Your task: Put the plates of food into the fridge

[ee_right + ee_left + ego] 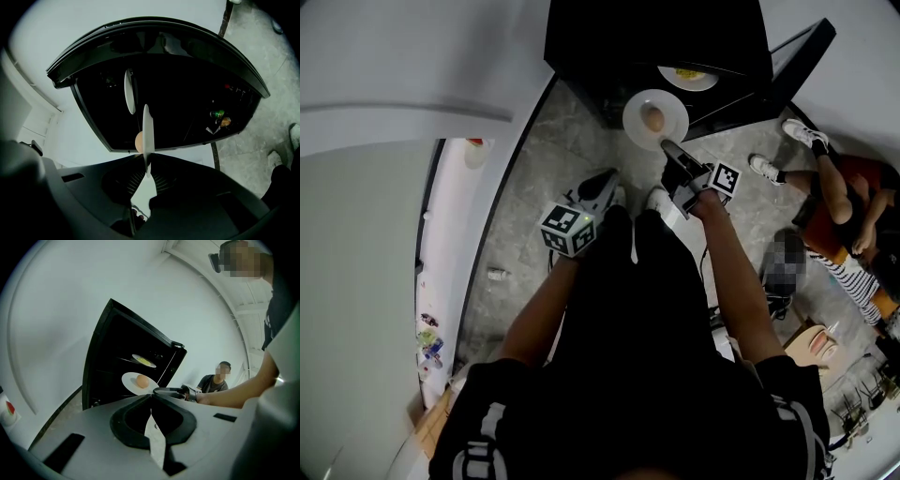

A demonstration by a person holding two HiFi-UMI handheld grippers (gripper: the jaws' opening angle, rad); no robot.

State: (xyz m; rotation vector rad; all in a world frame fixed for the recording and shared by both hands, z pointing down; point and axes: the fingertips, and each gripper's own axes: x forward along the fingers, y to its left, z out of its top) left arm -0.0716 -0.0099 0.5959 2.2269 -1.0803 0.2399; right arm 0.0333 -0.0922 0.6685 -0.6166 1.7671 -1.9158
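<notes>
White round plate (pixel 633 105), tan oval food (pixel 652 117), in right hand-held gripper (pixel 667 146).

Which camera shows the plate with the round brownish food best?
The head view: it looks down on nearly the whole plate, the food in its middle. The left gripper view shows it small and slanted. The right gripper view sees only its edge, pinched in the right gripper.
</notes>
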